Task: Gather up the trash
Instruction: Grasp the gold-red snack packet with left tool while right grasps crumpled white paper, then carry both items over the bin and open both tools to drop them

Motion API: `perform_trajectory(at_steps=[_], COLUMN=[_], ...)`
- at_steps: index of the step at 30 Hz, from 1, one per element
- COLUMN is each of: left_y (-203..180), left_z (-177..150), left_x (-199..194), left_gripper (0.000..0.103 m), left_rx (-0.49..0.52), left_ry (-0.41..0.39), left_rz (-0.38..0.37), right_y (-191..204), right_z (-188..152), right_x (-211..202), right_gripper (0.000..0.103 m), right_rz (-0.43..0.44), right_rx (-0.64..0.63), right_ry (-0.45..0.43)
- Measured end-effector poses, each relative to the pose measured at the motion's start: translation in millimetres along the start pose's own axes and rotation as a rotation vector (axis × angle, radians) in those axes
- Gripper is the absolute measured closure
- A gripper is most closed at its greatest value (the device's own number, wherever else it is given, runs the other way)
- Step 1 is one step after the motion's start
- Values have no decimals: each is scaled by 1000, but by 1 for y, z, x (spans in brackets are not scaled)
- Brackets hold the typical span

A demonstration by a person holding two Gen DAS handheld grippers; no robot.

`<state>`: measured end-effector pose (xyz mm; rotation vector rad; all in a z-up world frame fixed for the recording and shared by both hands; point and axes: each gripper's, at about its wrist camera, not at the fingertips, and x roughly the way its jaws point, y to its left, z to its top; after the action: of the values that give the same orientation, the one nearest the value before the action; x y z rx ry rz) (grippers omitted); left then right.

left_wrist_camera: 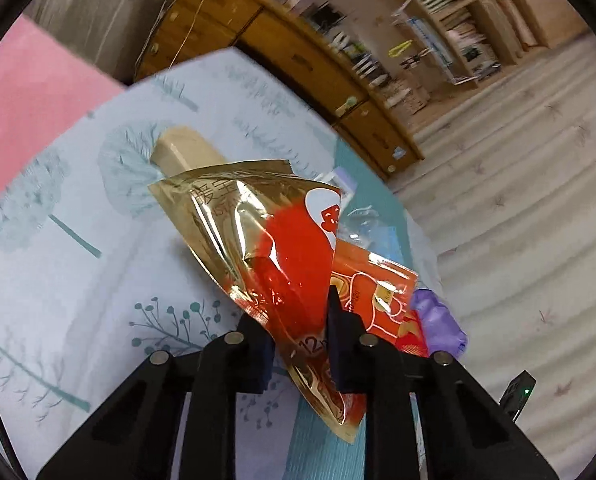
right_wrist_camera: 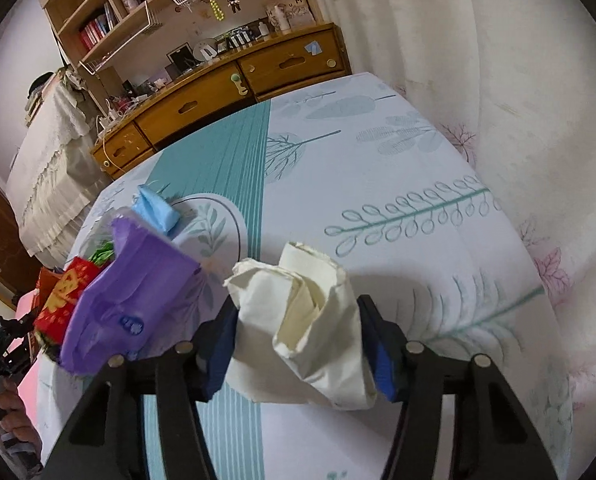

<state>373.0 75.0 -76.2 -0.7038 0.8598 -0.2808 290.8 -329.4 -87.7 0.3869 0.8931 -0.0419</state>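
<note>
My left gripper is shut on a gold and red foil wrapper and holds it above the table. Behind it lie an orange-red packet, a purple wrapper and a clear plastic scrap. A beige block lies further back. My right gripper is shut on a crumpled white tissue just above the tablecloth. To its left lies a pile with a purple wrapper, a red packet and a blue wrapper.
The table has a pale cloth with teal leaf prints. A wooden desk with drawers and shelves stands behind it. White curtains hang at the right. A pink surface lies beyond the table's left edge.
</note>
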Motion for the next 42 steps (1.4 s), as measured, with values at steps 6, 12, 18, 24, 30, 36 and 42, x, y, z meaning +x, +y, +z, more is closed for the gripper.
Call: perform_trajectory(at_steps=[6,12,18,24,30,36,42], left_y=[-30,-52,-46,-23,5,39,74], left_z=[-16,-54,-116,-197,-283,-344,-384], left_x=[-60,-136,-196,-234,-229,-181,-111], left_gripper=[85,85,85,85,85,85,85], left_rx=[166,329,421,512,611,603,629], left_ry=[-65,-40,57,175,329,488,592], left_rz=[-52,-154,-205,-218,-173,-88,70], right_y=[11,36,74,96,96,75,45], right_z=[-19,-53,-119,-210,-292,-346,-371], right_x=[-41,-114,-187,-219,-207,-149,-70], right_gripper=[49,49,49,49,49,49,49], right_rz=[25,119,216,270,266,221,169], right_rx=[-27,-77,-207,-310,-368,-350,-274], right_ry=[-43,-108,-117,-36,75,251,414])
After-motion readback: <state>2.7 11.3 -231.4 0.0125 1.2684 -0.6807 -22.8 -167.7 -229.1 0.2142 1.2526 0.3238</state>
